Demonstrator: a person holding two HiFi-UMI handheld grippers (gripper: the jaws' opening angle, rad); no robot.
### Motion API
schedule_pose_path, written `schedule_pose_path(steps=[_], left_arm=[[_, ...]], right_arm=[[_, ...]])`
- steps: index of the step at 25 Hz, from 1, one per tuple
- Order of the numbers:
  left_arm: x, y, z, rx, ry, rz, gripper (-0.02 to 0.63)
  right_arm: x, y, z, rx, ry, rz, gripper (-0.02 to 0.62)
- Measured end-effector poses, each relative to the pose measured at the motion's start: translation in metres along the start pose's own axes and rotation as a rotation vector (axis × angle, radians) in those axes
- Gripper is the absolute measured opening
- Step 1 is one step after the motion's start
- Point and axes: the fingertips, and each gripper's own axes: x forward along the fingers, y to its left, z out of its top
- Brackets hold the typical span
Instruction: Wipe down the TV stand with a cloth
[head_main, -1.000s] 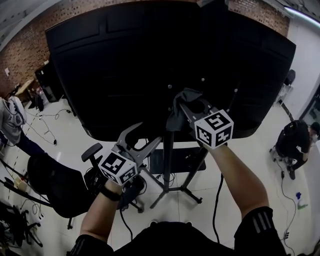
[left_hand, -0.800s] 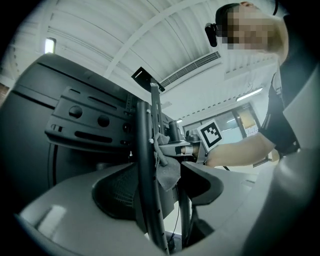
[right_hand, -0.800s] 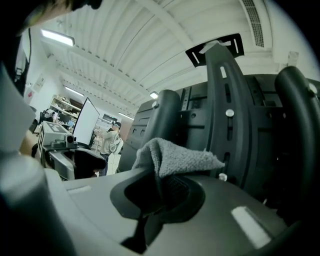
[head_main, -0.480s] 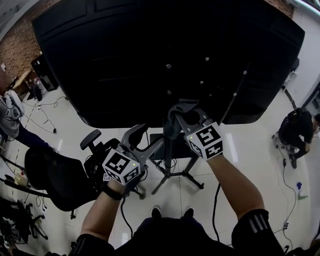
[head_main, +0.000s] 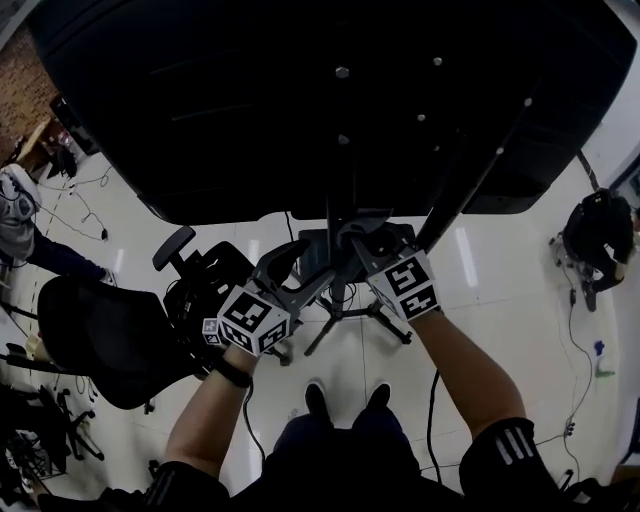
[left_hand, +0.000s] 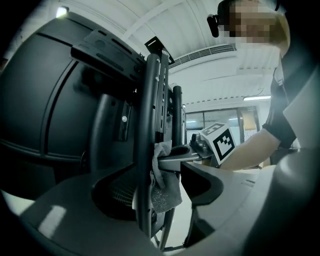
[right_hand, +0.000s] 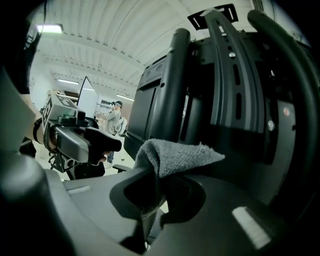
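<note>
The TV stand's black pole (head_main: 331, 215) rises under the TV's black back (head_main: 250, 100). My right gripper (head_main: 366, 240) is shut on a grey cloth (head_main: 349, 243) that lies against the pole; its jaws are opening slightly with the cloth pinched between them. In the right gripper view the cloth (right_hand: 175, 155) folds over the jaws in front of the pole (right_hand: 170, 90). My left gripper (head_main: 303, 266) is open at the pole's left side. The left gripper view has the pole (left_hand: 148, 125) standing between its jaws, with the cloth (left_hand: 163, 187) hanging just behind.
The stand's legs (head_main: 345, 318) spread on the glossy white floor. A black office chair (head_main: 100, 340) is at the left, close to my left arm. One person (head_main: 600, 235) crouches at the far right, another (head_main: 18, 215) is at the far left. Cables trail across the floor.
Both grippers have slid down the pole, from just under the TV's mount to below the TV's lower edge. The cloth went down with the right gripper.
</note>
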Motion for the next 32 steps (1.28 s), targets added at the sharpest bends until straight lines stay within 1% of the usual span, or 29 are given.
schedule_pose_path(steps=[4,7,11,16,19,25,32], left_arm=[[0.006,0.003,-0.044,-0.034,0.061,-0.004,0.291],[0.009,0.012,-0.078,-0.077,0.104,0.004,0.295],[0.012,0.019,-0.115,-0.110,0.149,0.012,0.295],[0.019,0.025,-0.158,-0.122,0.190,0.008,0.295],[0.021,0.028,-0.193,-0.144,0.234,0.009,0.295],[0.024,0.030,-0.260,-0.158,0.324,-0.002,0.295],[0.034,0.035,-0.319,-0.178,0.392,-0.009,0.295]], right_arm=[[0.013,0.016,-0.045,0.019,0.061,0.029,0.037],[0.025,0.024,-0.080,0.033,0.110,0.039,0.037],[0.039,0.037,-0.127,0.037,0.187,0.055,0.041],[0.057,0.047,-0.189,0.065,0.281,0.064,0.041],[0.068,0.055,-0.228,0.083,0.334,0.073,0.041],[0.087,0.071,-0.303,0.140,0.407,0.107,0.041],[0.106,0.084,-0.367,0.155,0.478,0.128,0.041]])
